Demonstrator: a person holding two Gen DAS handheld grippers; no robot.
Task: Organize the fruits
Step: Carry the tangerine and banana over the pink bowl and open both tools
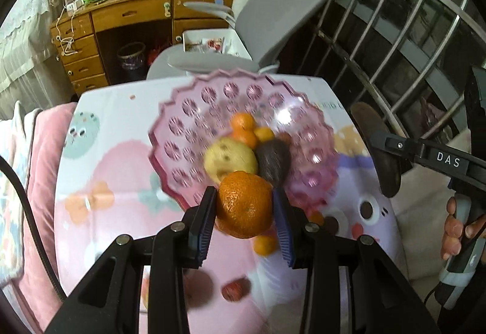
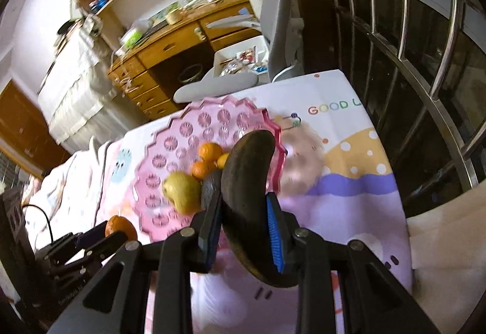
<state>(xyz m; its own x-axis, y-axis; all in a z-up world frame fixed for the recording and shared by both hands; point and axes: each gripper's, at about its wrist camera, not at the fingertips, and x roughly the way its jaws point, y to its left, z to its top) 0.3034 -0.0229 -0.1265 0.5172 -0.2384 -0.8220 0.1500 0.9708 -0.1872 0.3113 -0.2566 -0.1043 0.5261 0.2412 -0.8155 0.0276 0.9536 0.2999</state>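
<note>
A table [image 1: 100,170] under a pastel cartoon-print cloth fills the lower part of both views, with a grey office chair [image 1: 273,15] and a wooden desk [image 1: 127,18] behind its far edge. On the cloth sits a wide pink scalloped bowl [image 2: 194,127], its wall patterned with round facets. Inside it lie a yellow pear [image 2: 182,191], a dark fuzzy fruit [image 1: 273,159] touching the pear's right side, and a cluster of small mandarins [image 1: 244,129] behind them.

The right gripper [image 2: 244,235] is clenched on a blackened banana [image 2: 247,182]; the blue pads press on its middle. The banana's long axis runs along the fingers, curving away from the camera, its far tip arching over the bowl's near rim and its near end hanging below the pads. A hand [image 1: 458,227] holds that gripper's handle.

The left gripper [image 1: 244,221] grasps a large orange [image 1: 244,203] between its pads, above the bowl's near edge. Two small fruits, an orange one [image 1: 265,244] and a reddish one [image 1: 234,291], lie blurred on the cloth below.
</note>
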